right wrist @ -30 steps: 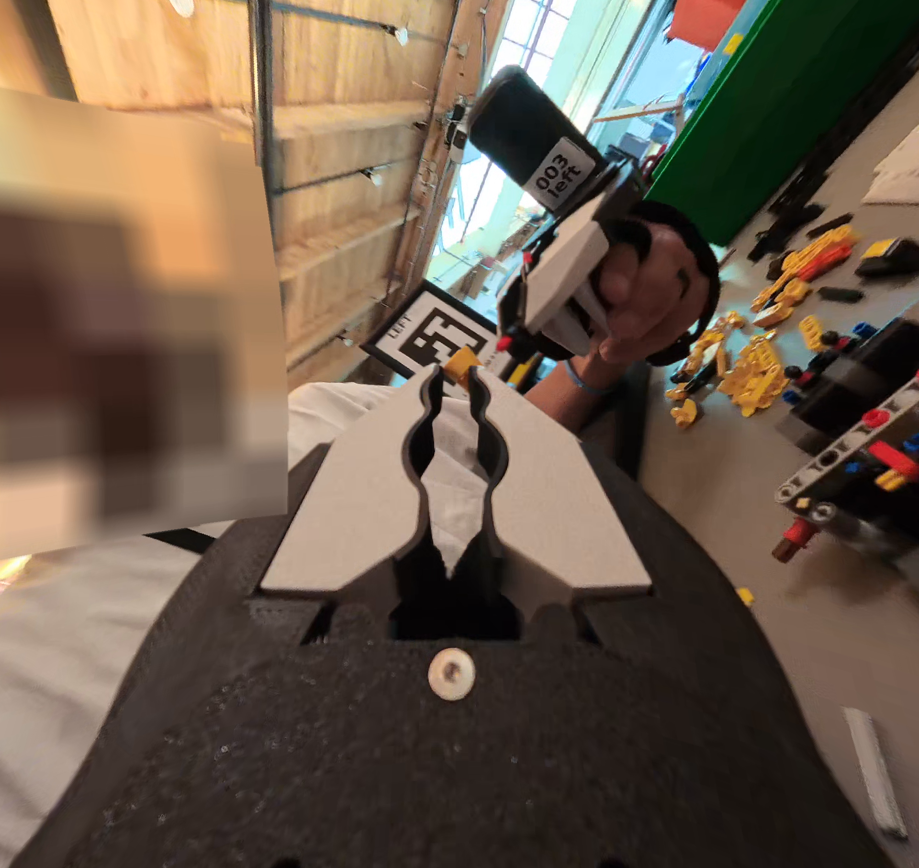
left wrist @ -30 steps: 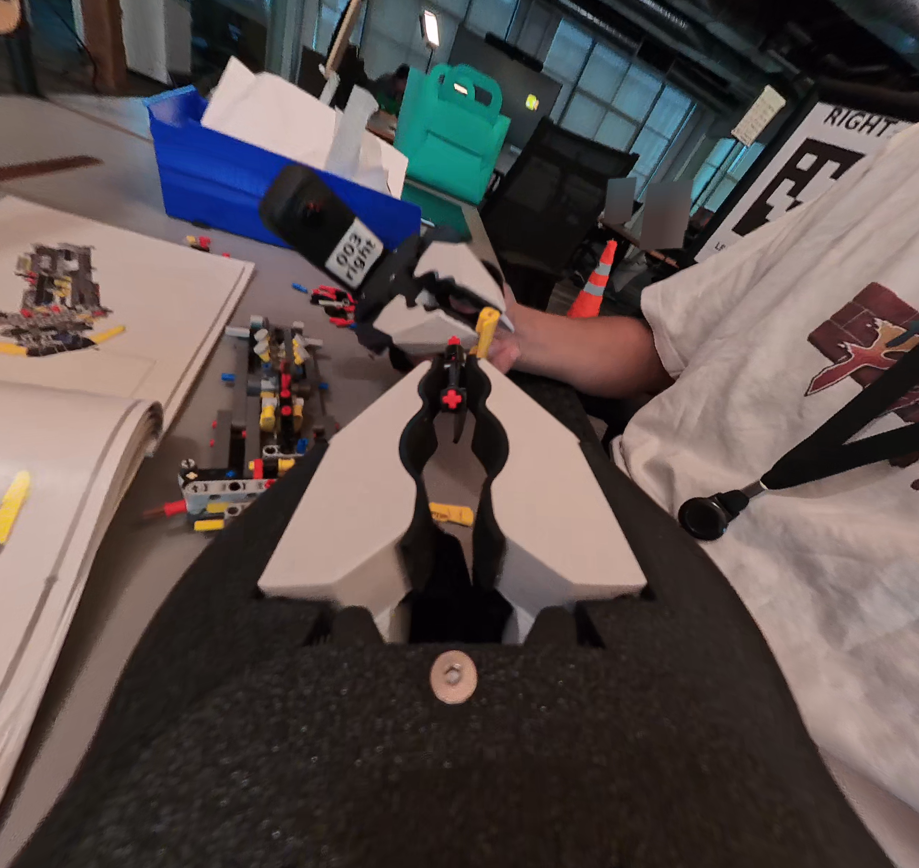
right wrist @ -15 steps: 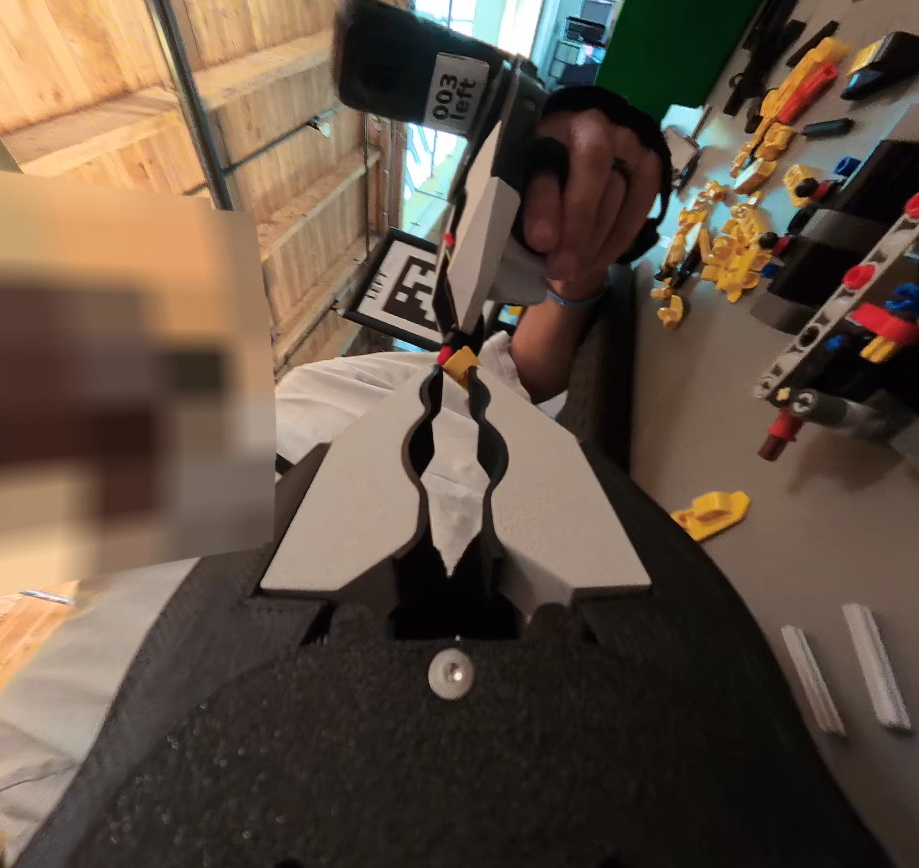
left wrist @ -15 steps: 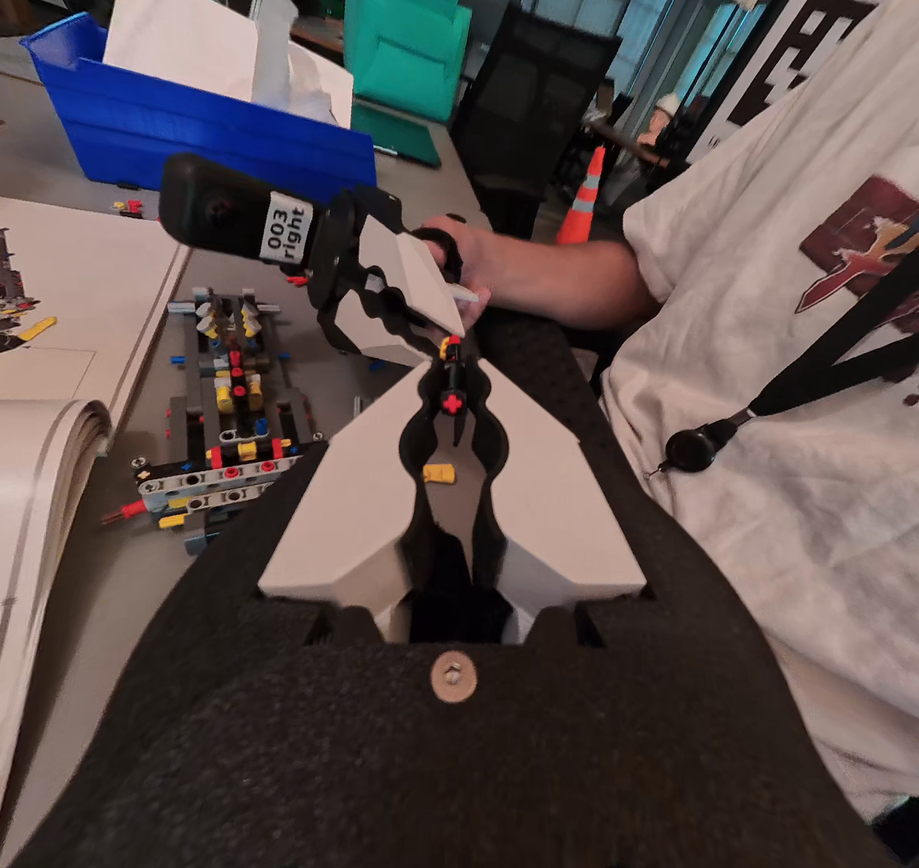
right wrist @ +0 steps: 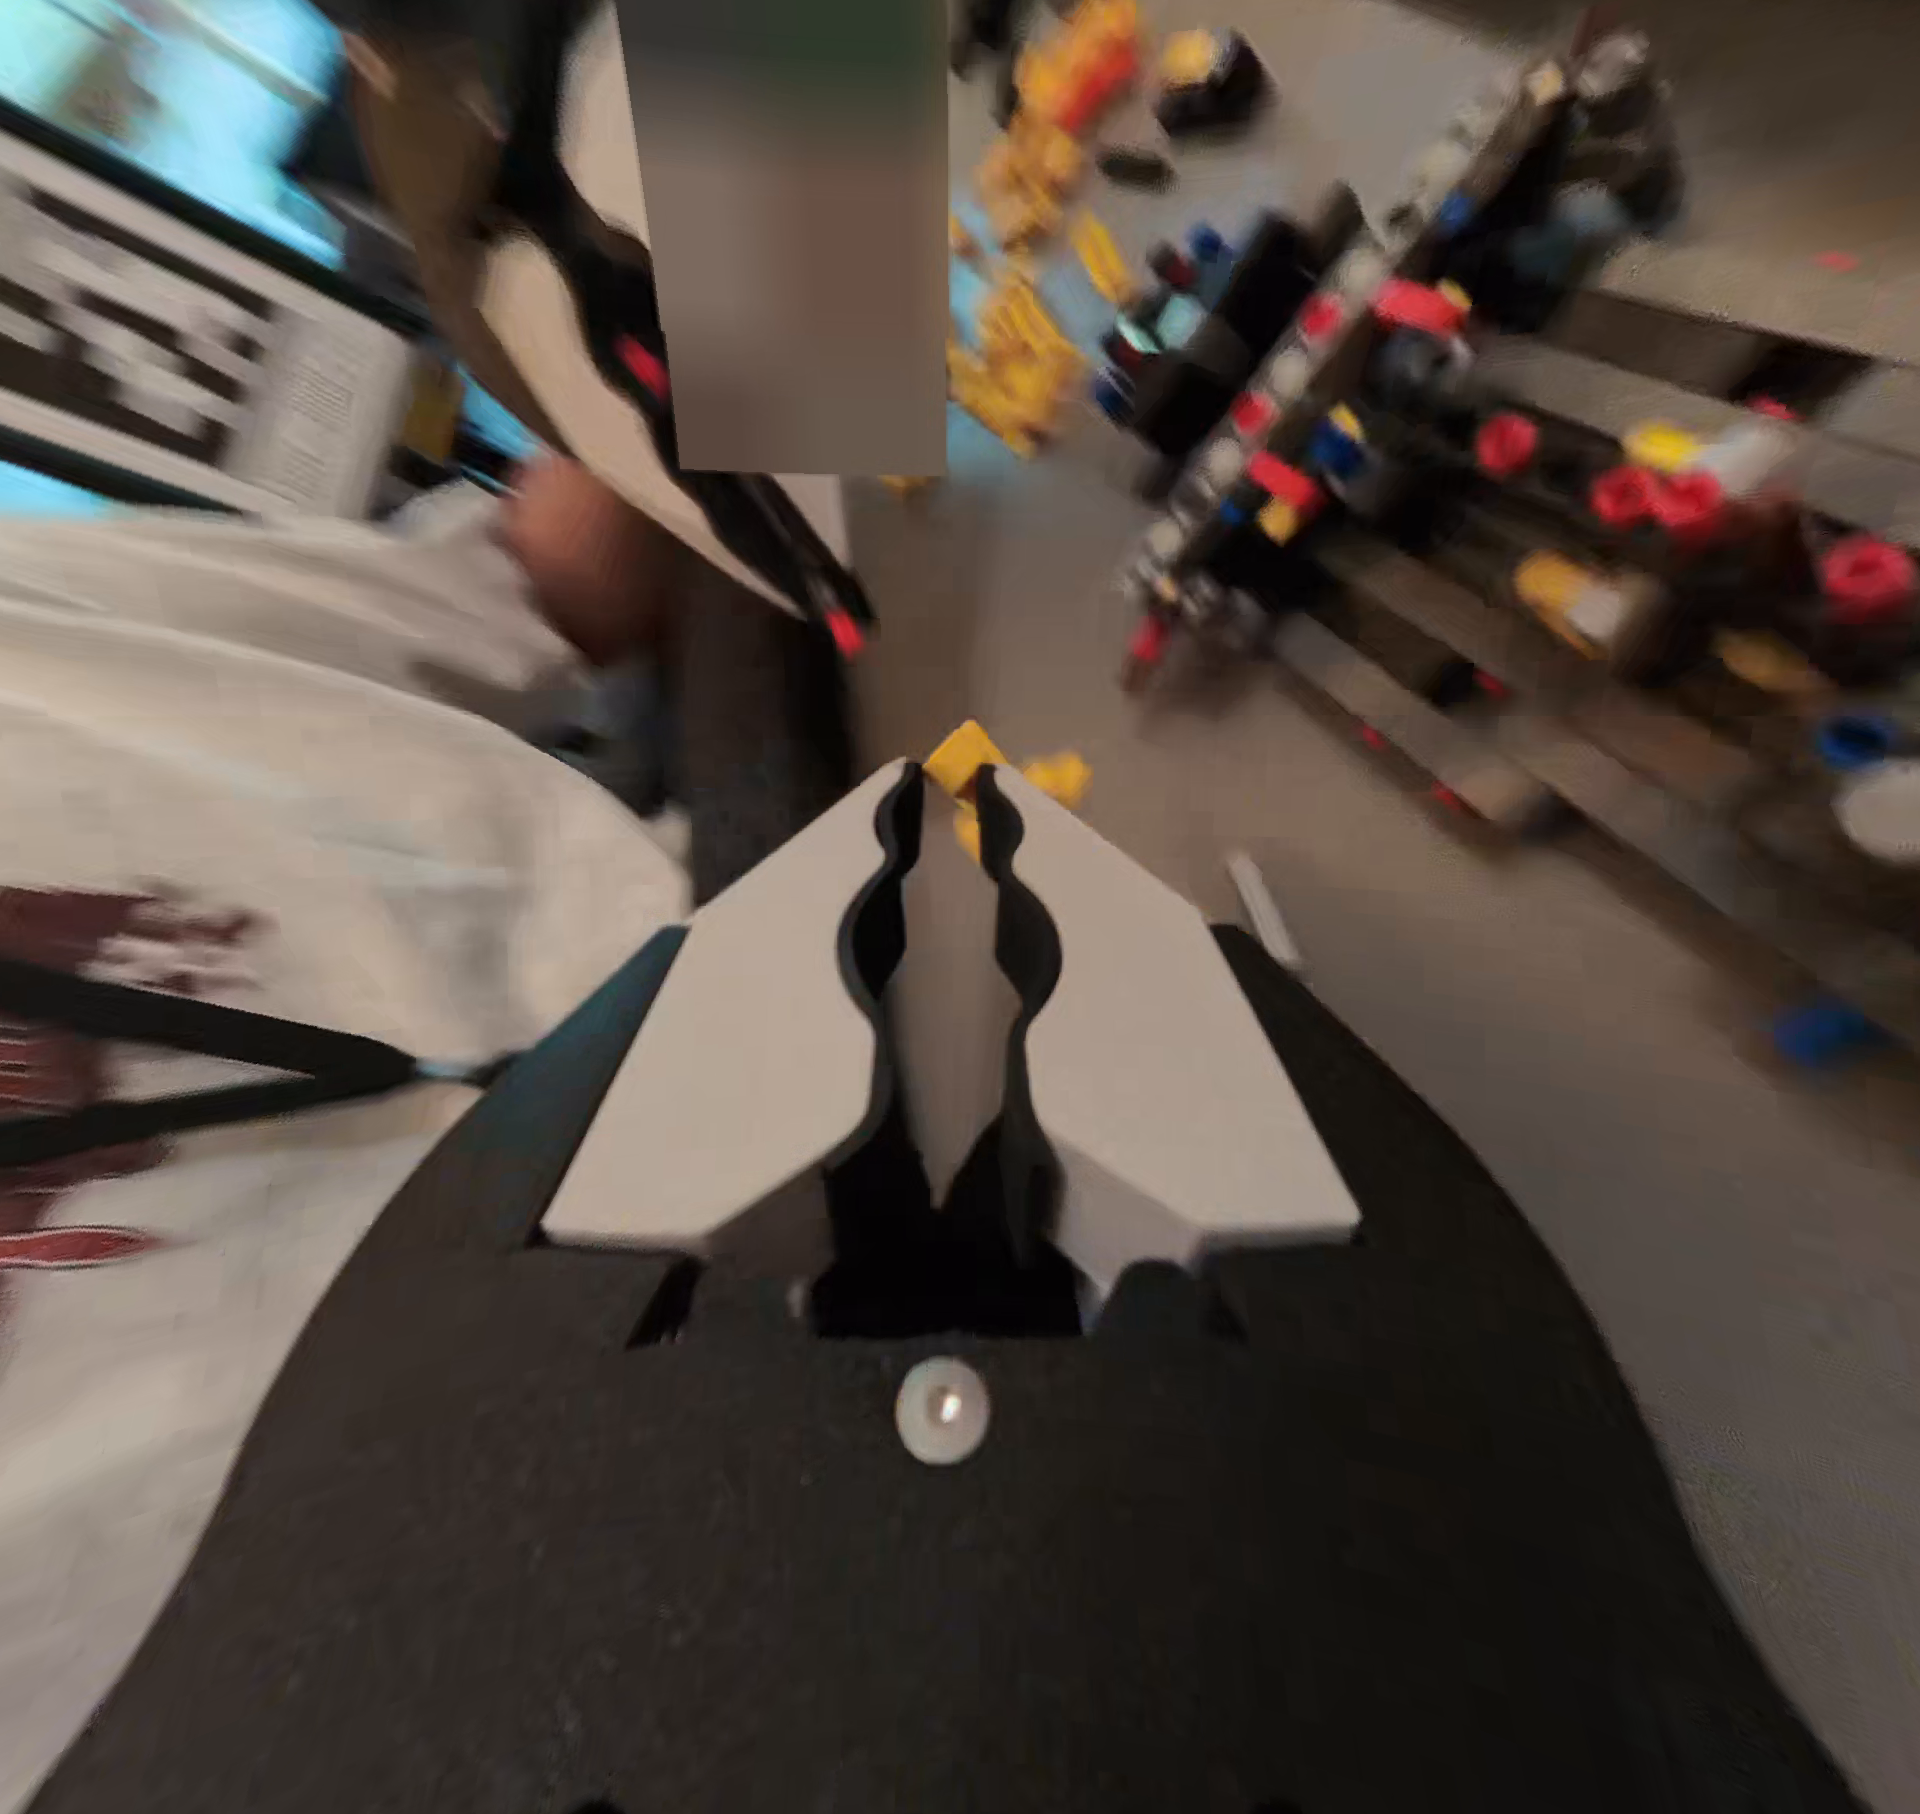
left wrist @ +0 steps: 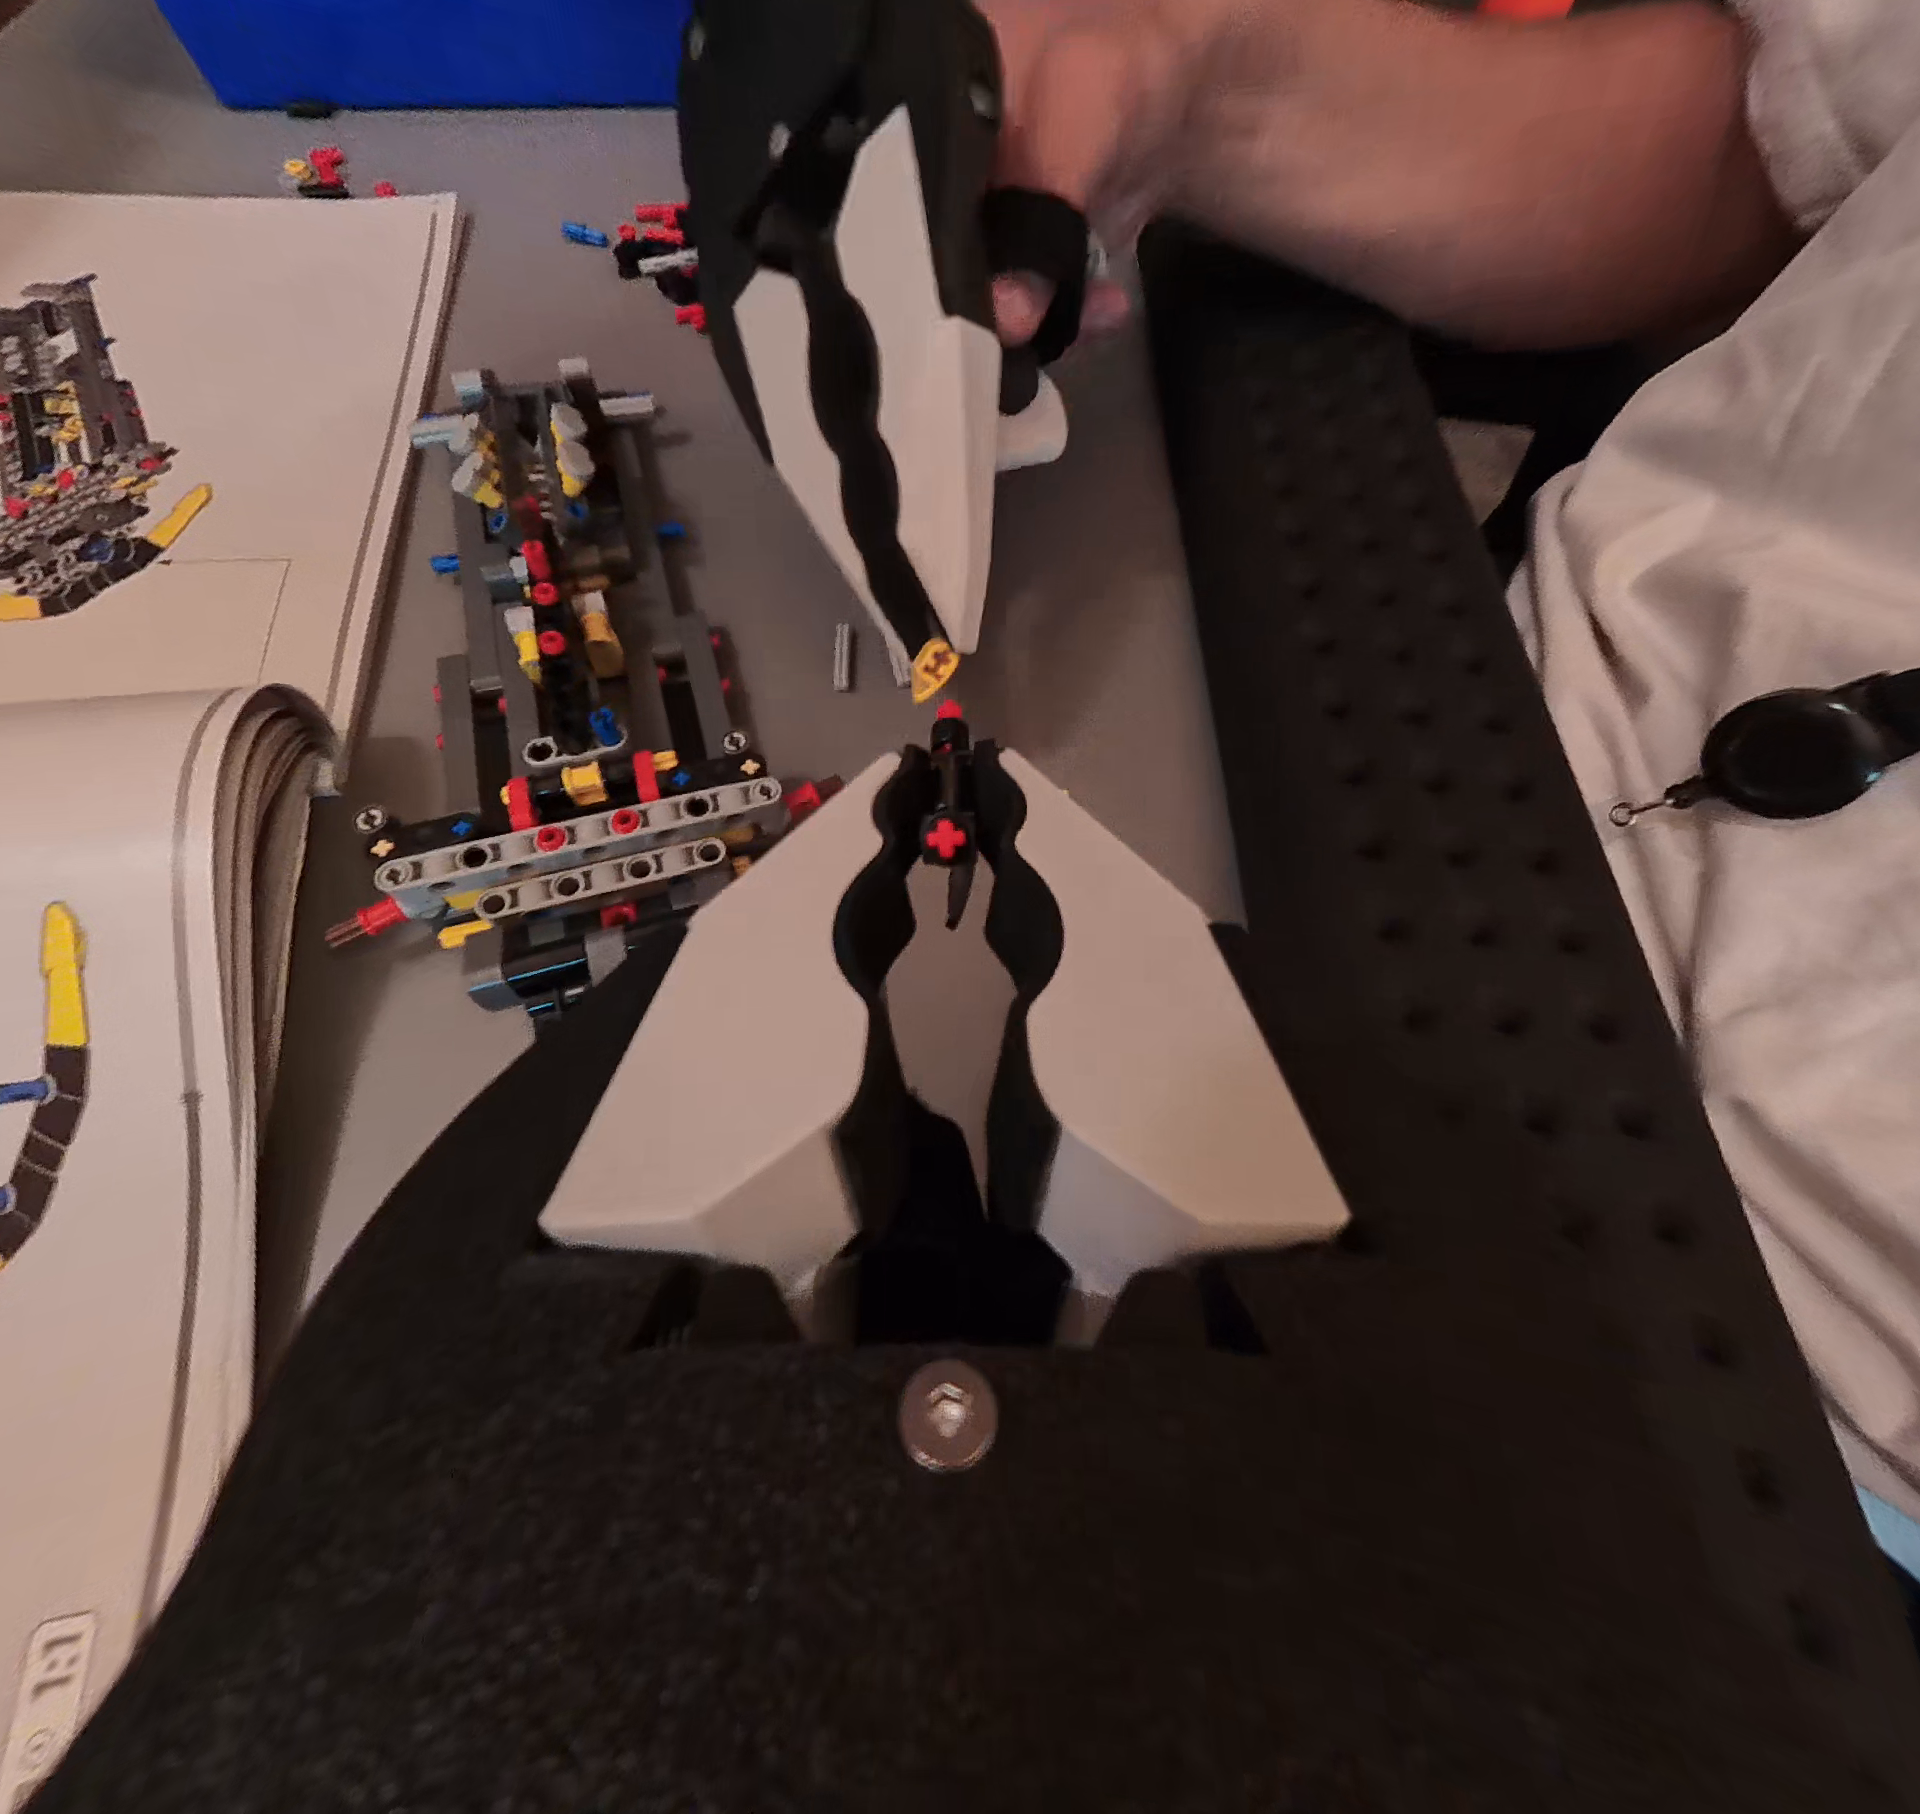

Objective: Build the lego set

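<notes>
Sitting on the grey table (left wrist: 1091,559) is the half-built lego model (left wrist: 582,684). Beside it, the left gripper (left wrist: 948,762) pinches a black and red pin (left wrist: 945,808), tip to tip with the right gripper (right wrist: 948,785), which pinches a small yellow piece (right wrist: 961,754).

Right wrist view motion-blurred: model (right wrist: 1455,476) right of fingers (right wrist: 769,1016) smeared, parts indistinct. Yellow pile (right wrist: 1039,206) beyond tips just blobs. Left gripper (right wrist: 831,611) partly behind mosaic patch. Book (left wrist: 156,621) left of fingers cut by edge.
</notes>
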`<act>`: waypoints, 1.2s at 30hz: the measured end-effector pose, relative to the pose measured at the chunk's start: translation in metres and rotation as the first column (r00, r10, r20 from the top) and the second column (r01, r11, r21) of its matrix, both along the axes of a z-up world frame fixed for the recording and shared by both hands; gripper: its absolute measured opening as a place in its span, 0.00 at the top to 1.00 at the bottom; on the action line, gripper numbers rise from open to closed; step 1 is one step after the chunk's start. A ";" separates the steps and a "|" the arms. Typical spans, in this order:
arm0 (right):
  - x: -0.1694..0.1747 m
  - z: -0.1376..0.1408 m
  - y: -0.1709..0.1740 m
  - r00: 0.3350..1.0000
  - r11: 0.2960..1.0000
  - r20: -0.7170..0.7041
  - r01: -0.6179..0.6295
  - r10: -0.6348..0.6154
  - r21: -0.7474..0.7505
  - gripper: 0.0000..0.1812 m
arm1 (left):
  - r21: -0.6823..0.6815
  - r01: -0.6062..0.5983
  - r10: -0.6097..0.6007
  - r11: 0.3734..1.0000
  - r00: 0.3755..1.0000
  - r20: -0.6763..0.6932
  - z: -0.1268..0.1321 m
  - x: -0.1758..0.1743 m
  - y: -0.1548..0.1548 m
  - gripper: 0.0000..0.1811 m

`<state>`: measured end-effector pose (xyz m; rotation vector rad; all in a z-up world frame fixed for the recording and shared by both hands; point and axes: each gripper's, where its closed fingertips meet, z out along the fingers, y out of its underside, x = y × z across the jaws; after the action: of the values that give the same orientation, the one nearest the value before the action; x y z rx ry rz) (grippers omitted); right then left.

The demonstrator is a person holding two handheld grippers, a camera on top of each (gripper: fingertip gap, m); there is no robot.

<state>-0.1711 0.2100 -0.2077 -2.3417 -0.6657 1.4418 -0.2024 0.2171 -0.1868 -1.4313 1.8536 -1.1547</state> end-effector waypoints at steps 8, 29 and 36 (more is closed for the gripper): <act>0.029 -0.037 -0.041 0.877 0.969 0.465 -0.205 0.121 0.136 0.95 | 0.017 0.037 -0.037 0.999 0.999 -0.023 -0.008 0.004 -0.011 0.97; 0.044 -0.029 -0.036 0.835 0.563 0.549 -0.473 0.040 0.678 0.89 | 0.014 0.060 -0.059 0.998 0.996 -0.059 -0.019 0.005 -0.018 0.96; 0.042 -0.044 -0.036 0.860 0.688 0.491 -0.439 0.137 0.577 0.94 | 0.028 0.063 -0.061 0.998 0.997 -0.039 -0.017 0.006 -0.019 0.96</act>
<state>-0.1293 0.1743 -0.2518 -1.9697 -1.4668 0.5833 -0.1968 0.1978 -0.2035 -1.3985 1.9459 -1.1326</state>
